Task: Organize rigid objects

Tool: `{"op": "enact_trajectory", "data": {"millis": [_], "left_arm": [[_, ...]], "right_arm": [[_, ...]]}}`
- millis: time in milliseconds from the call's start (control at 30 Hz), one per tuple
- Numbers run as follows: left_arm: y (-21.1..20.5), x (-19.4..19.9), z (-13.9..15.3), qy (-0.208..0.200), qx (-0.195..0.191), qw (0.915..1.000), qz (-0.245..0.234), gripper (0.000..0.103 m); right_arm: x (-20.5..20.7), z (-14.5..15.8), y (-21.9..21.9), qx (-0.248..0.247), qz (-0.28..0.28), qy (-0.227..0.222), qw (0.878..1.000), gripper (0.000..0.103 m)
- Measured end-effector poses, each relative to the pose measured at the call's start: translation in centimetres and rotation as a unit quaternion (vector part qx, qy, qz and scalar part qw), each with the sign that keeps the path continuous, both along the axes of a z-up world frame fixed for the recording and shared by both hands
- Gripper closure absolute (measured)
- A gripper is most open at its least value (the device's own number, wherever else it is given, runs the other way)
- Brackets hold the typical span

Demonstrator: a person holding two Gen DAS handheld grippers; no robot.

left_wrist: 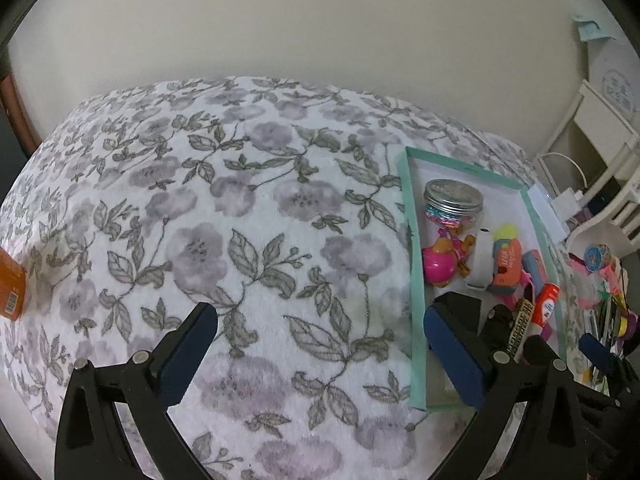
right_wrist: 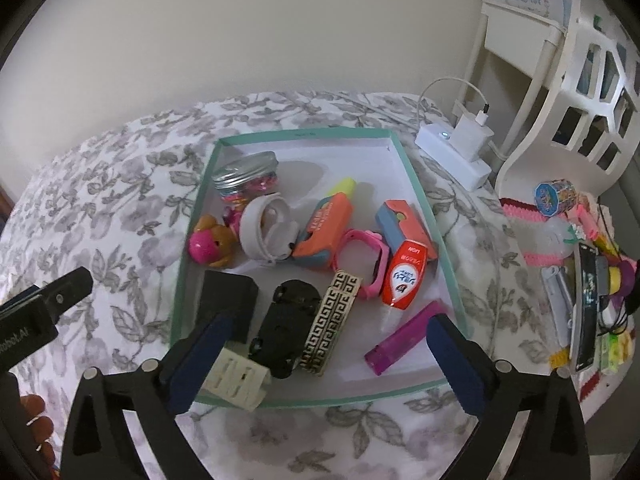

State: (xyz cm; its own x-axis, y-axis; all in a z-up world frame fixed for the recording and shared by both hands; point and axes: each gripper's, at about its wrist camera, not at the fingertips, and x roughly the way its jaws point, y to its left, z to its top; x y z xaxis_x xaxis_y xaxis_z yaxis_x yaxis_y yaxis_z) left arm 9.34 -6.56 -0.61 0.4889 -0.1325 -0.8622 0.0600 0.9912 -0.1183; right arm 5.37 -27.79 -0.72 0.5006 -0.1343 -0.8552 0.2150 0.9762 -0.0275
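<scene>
floral blanket (left_wrist: 240,220) under all | white power strip (right_wrist: 452,152) with charger (right_wrist: 474,132) | white chair (right_wrist: 580,80) right

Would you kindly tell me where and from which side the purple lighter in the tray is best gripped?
Probably across the middle of the purple lighter, coming from above. It lies flat and slanted on the tray floor, so turn the open right tool to close on its two long sides; those have clear space, with the red-and-white bottle only near its upper end.
</scene>
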Motion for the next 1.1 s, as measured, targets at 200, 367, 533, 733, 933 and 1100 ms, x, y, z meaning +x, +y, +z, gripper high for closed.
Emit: {"op": "enact_trajectory", "data": {"millis": [200, 367, 533, 733, 933, 1100], "left_arm": [[0.2, -1.8, 1.6, -0.023, 0.021, 0.9993, -0.020, 0.000], [0.5, -3.2, 2.3, -0.029, 0.027, 0.9987, -0.032, 0.000], [1.1, -4.4, 2.7, -0.029, 0.043, 0.9982, -0.028, 0.000], [2.0, -5.2, 2.6, -0.014, 0.062, 0.9979, -0.015, 0.000], [2.7, -6.4, 2.8, -0.014, 0.067, 0.9976, -0.014, 0.000], [2.9, -7.2, 3.1, -0.019, 0.072, 0.9971, -0.017, 0.000]], "right_arm": [[-1.1, 0.6, 0.5, 0.032, -0.004, -0.015, 0.999, 0.001], [-2.1, 1.2, 0.8, 0.050, -0.009, -0.024, 0.998, 0.001], [-3.3, 1.8, 1.5, 0.049, -0.006, -0.031, 0.998, 0.001], [-4.5, 2.3, 1.9, 0.062, -0.008, -0.036, 0.997, 0.001], [-5.5, 2.4, 2.3, 0.063, -0.008, -0.036, 0.997, 0.001], [-6.2, 2.7, 2.8, 0.065, -0.006, -0.039, 0.997, 0.001]]}}
